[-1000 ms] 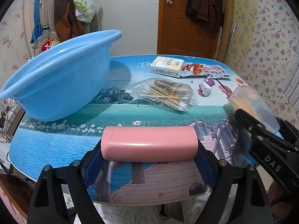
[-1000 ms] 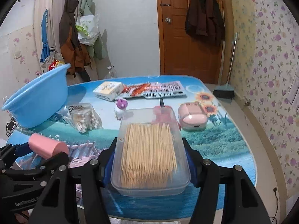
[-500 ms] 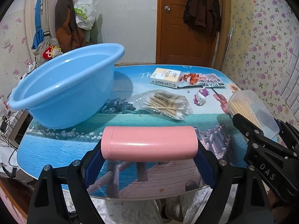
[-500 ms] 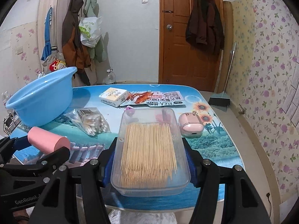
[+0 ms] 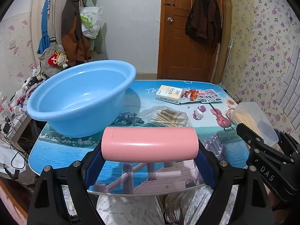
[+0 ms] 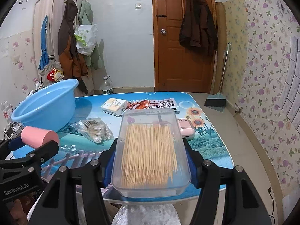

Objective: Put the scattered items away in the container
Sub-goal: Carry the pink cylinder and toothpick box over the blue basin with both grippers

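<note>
Floral wallpaper, a brown door hung with a dark coat, and a rack of jackets frame a table [image 5: 60, 155] covered in a glossy seaside print, where the scattered items lie near a light-blue plastic basin [image 5: 80, 101] at its left end. The left gripper [image 5: 150, 146] pinches a pink cylindrical case [image 5: 150, 144] end to end, crosswise between its blue pads, raised clear of the near table edge. The right gripper [image 6: 150, 161] clamps the long sides of a clear plastic box of wooden toothpicks [image 6: 150, 150], also lifted off the surface. On the table are a bag of cotton swabs [image 5: 166, 116], a small boxed pack marked "Face" [image 5: 169, 94], a printed snack packet [image 5: 202, 96], a little cat figurine [image 5: 199, 112] and a pink earbud case [image 6: 185, 129]. The pink case looks rigid, smooth and light; its glossy rounded skin could slip or roll, so gripping the flat ends as now seems sound. The toothpick box looks stiff but thin-walled, likely to flex if squeezed hard, and I cannot tell how firmly its lid sits, so it should stay level. The swab bag is soft and crinkly, best pinched at a bunched edge. The figurine is small and hard; take it across the body. Both held items appear light enough to lower into the basin rather than drop.
</note>
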{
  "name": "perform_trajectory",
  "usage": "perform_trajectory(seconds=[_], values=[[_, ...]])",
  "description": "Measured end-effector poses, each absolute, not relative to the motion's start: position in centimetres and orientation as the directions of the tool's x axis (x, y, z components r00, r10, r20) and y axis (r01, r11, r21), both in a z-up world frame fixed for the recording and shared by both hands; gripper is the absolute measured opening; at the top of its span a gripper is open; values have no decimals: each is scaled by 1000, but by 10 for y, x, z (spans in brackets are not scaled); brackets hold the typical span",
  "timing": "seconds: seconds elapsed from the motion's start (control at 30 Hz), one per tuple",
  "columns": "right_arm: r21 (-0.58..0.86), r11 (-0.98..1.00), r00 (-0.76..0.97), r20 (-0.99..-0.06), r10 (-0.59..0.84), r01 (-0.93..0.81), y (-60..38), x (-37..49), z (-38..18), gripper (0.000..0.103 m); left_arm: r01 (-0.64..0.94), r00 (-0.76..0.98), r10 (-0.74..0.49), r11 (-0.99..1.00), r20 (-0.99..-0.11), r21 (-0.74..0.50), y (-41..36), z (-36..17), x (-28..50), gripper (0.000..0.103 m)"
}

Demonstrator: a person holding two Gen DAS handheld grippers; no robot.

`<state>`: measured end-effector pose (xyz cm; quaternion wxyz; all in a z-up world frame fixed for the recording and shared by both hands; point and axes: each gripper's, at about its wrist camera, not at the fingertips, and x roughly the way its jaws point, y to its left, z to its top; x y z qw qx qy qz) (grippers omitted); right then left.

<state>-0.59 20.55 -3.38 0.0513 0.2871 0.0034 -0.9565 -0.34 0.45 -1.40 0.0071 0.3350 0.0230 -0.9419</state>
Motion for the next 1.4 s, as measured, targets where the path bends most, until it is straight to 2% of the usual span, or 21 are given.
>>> perform_trajectory(seconds=[0.5, 0.97, 1.4], values=[[14, -988, -858, -495, -139, 153, 185, 9, -2, 63, 52, -829, -22, -998, -559, -39, -15, 26, 15, 86], [21, -970, -846, -484, -223, 244, 144, 3, 23, 63, 118, -824, -87, -993, -560, -20, -58, 47, 16, 86], [30, -935, -822, -467, -325, 353, 66, -13, 43, 63, 203, -819, -183, -979, -543, 23, -122, 68, 12, 86]])
